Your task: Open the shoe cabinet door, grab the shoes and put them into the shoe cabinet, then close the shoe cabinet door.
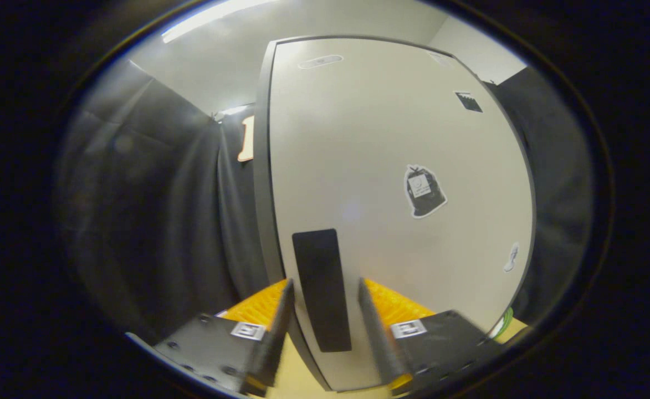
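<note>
The shoe cabinet door [391, 138] is a tall white panel with a dark edge down its left side, and it stands close in front of me. A black upright handle strip [322, 288] sits low on the door near that edge. My gripper [325, 282] is open, with the handle strip between its two fingers. The left finger lies beside the door's dark edge and the right finger lies in front of the white face. A narrow gap shows on each side of the strip. I cannot tell whether the door is ajar.
Dark cloth [164, 221] hangs to the left of the cabinet and more to its right. Stickers [424, 191] dot the door face. A pale yellowish floor [294, 377] shows below the fingers. Something green [505, 321] peeks out by the door's lower right corner.
</note>
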Available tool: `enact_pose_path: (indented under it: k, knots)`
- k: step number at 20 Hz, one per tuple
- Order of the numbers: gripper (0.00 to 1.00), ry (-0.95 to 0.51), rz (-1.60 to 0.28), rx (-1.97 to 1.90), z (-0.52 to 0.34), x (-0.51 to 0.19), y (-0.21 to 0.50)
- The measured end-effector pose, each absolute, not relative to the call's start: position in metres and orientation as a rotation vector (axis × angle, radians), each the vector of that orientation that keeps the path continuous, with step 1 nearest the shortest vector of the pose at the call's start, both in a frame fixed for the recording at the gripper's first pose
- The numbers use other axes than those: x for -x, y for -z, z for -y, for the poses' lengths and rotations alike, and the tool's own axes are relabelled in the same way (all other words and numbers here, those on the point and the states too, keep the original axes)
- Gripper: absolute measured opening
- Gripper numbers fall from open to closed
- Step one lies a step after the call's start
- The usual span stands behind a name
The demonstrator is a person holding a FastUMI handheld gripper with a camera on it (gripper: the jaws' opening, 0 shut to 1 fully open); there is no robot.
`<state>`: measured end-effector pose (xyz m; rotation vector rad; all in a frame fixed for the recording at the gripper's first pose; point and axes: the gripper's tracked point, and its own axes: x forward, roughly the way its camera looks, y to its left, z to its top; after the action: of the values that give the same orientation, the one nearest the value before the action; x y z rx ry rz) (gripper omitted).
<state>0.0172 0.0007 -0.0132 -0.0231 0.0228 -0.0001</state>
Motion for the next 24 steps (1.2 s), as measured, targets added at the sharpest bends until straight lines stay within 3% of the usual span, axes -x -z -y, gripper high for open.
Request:
enact_pose_path:
  k: [6, 8, 11, 14, 24]
  knots:
    - [0.27, 0.001, -0.033, 0.052, -0.005, -0.018, 0.014]
    - [0.19, -0.002, -0.035, 0.037, -0.005, -0.019, 0.014]
    - [0.19, 0.0, -0.039, 0.032, -0.006, -0.017, 0.014]
    - [0.11, -0.001, -0.036, 0.03, -0.005, -0.016, 0.013]
    - [0.11, -0.058, -0.042, 0.025, -0.002, 0.013, 0.009]
